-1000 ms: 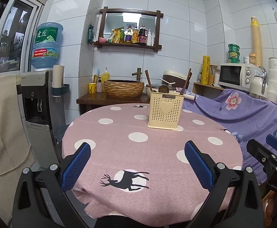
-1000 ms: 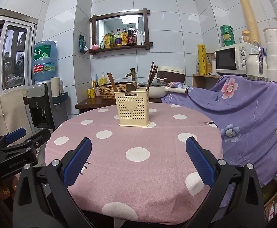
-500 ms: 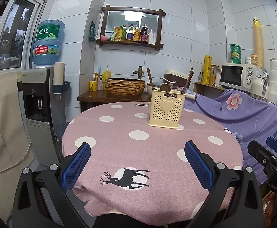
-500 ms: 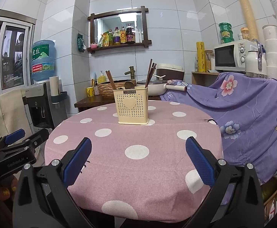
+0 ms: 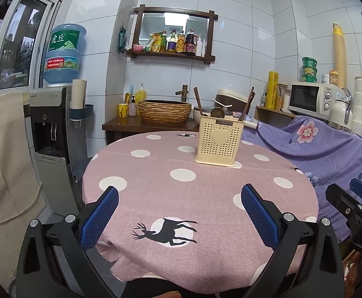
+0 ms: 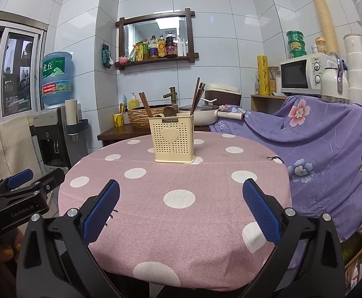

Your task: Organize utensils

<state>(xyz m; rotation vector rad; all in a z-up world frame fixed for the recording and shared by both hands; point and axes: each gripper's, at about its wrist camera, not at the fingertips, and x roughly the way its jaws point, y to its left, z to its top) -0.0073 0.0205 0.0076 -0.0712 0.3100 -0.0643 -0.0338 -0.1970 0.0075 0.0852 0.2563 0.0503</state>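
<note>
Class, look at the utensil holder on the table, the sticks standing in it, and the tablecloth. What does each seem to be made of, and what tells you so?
Utensil holder: cream plastic by the look, matte, with moulded rows of small holes and a raised heart.
Chopsticks: probably dark wood, thin and brown; a lacquer finish cannot be told.
Tablecloth: woven fabric, pink with white dots; the weave texture shows and it drapes in soft folds over the edge.

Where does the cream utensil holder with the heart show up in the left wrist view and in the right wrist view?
Left wrist: utensil holder stands right of centre, on the far part of the table.
Right wrist: utensil holder stands near centre, slightly left.
Shared landmark: the microwave, right of the holder in both.
</note>
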